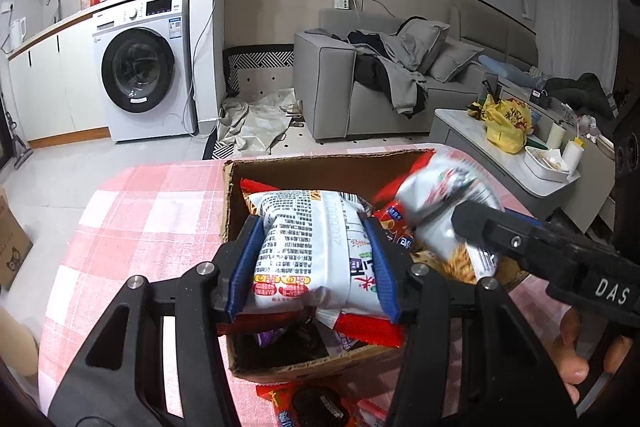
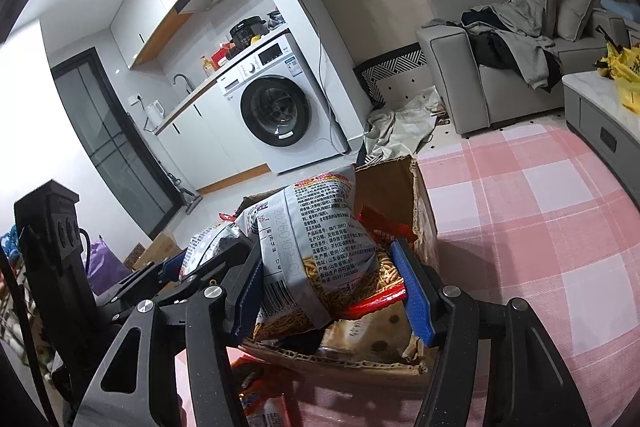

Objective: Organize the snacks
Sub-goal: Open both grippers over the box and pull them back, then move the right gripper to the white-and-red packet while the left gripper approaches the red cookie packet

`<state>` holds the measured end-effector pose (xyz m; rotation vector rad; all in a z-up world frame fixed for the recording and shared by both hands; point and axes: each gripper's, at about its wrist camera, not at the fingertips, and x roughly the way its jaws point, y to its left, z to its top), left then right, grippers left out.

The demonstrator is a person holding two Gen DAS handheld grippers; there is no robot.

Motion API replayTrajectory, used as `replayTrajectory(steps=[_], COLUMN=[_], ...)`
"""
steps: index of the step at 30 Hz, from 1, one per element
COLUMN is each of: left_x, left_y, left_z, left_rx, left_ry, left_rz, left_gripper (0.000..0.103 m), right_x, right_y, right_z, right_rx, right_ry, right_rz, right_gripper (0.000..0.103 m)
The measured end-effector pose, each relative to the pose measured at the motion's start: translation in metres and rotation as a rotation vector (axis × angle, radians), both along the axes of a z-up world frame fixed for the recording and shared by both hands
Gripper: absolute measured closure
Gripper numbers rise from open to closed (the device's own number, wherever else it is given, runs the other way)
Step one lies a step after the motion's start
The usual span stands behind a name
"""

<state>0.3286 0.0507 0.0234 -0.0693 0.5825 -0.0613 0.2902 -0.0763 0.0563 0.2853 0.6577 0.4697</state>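
Left wrist view: the left gripper [image 1: 316, 259] is closed on a white snack packet [image 1: 308, 247] covered in small printed text, its blue pads [image 1: 244, 267] pressing the packet's two sides. The packet hangs over an open cardboard box [image 1: 308, 163] that stands on the pink checked desk [image 1: 132, 227] and already holds several red and white snack bags. From the right, the right gripper's black body [image 1: 560, 247] reaches in, carrying a blurred grey-white bag [image 1: 440, 195] above the box's right side. More packets lie on the desk just in front of the box.

Right wrist view: the right gripper [image 2: 332, 287] clamps a grey bag of stick snacks [image 2: 320, 247], blue pads [image 2: 412, 291] against both sides, directly above the same box [image 2: 404, 183]. At the left, the left gripper [image 2: 188, 271] shows beside it with its own packet [image 2: 200, 247].
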Motion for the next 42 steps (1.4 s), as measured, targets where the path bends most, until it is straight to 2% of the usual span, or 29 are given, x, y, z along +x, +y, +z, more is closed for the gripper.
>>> replayTrajectory(steps=[5, 8, 11, 12, 14, 15, 16, 22, 25, 31, 38, 42], left_x=[0.004, 0.002, -0.008, -0.015, -0.027, -0.035, -0.041, -0.091, -0.115, -0.163, -0.196, -0.195], left_y=[-0.009, -0.01, -0.011, -0.012, -0.013, -0.013, -0.013, -0.005, 0.0, 0.014, 0.03, 0.033], left_z=[0.001, 0.004, 0.01, 0.014, 0.018, 0.02, 0.022, 0.029, 0.028, 0.023, 0.003, -0.002], left_rx=[0.023, 0.016, 0.015, 0.018, 0.025, 0.027, 0.032, 0.035, 0.021, 0.006, -0.005, -0.016], left_ry=[0.007, 0.019, 0.011, 0.005, -0.008, -0.008, -0.004, -0.02, -0.022, -0.019, 0.011, 0.032], left_rz=[-0.028, -0.036, -0.042, -0.043, -0.052, -0.056, -0.055, -0.03, -0.021, 0.01, 0.031, 0.037], left_gripper=[0.055, 0.049, 0.027, 0.018, 0.016, 0.011, 0.001, 0.001, 0.001, 0.001, 0.001, 0.001], right_x=[-0.001, -0.005, -0.011, -0.015, -0.021, -0.024, -0.029, -0.058, -0.07, -0.1, -0.114, -0.117], right_y=[-0.004, -0.006, -0.012, -0.014, -0.02, -0.022, -0.024, -0.025, -0.025, -0.028, -0.035, -0.036], right_z=[0.004, 0.007, 0.012, 0.014, 0.018, 0.019, 0.02, 0.017, 0.011, 0.007, -0.001, -0.007], right_rx=[-0.004, -0.022, -0.036, -0.039, -0.046, -0.047, -0.043, -0.068, -0.082, -0.094, -0.087, -0.062], right_ry=[-0.012, -0.027, -0.042, -0.047, -0.055, -0.059, -0.06, -0.037, -0.008, -0.035, -0.024, -0.011], right_rz=[-0.002, -0.007, -0.014, -0.018, -0.022, -0.021, -0.007, 0.06, 0.087, 0.073, 0.073, 0.083], right_gripper=[0.038, 0.037, 0.035, 0.031, 0.021, 0.015, 0.009, 0.0, 0.0, 0.0, 0.0, 0.0])
